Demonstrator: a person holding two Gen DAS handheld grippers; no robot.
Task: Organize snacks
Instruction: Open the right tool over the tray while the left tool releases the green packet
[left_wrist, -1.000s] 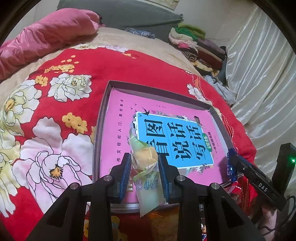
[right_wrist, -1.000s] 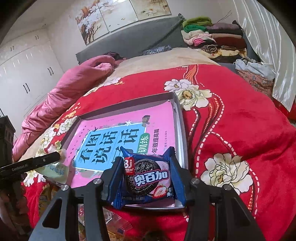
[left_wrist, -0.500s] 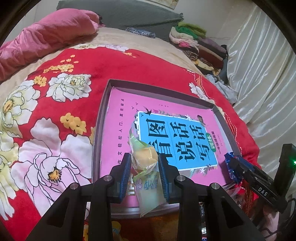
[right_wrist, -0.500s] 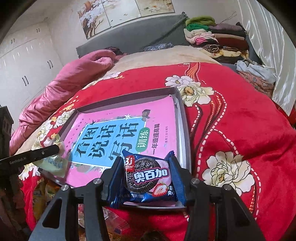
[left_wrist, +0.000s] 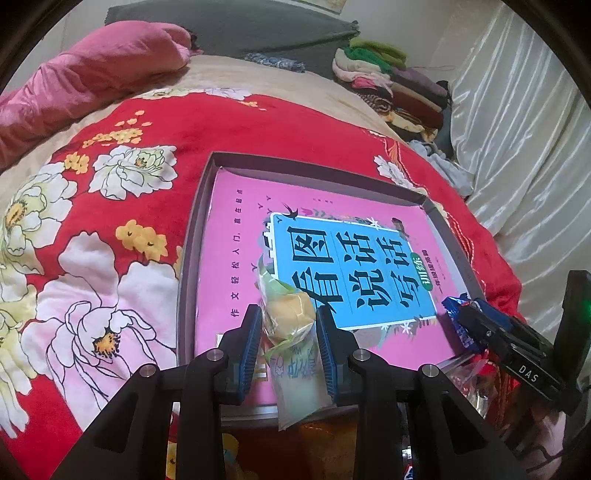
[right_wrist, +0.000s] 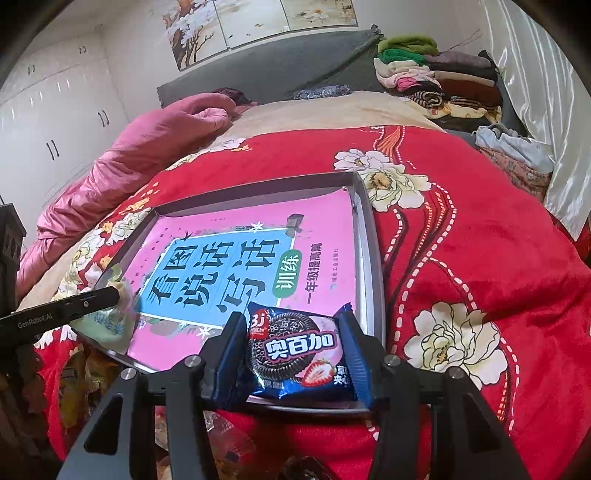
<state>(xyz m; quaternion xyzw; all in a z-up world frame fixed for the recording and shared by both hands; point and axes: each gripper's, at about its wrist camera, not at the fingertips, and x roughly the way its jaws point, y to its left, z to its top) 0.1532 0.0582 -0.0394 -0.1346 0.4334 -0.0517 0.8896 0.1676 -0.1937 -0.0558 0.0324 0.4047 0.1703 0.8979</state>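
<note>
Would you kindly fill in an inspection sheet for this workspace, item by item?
Surface: red floral blanket on a bed, bearing a grey tray.
Job's things: blue cookie pack and green-wrapped yellow cake, both over the tray's near edge; a pink book lies in the tray.
Clutter: loose snack wrappers below the tray's near edge.
Grippers: left hand-held gripper shut on the cake; right hand-held gripper shut on the cookie pack.
Cables: nothing seen.
Surroundings: pink quilt, folded clothes, white wardrobe, curtain.
</note>
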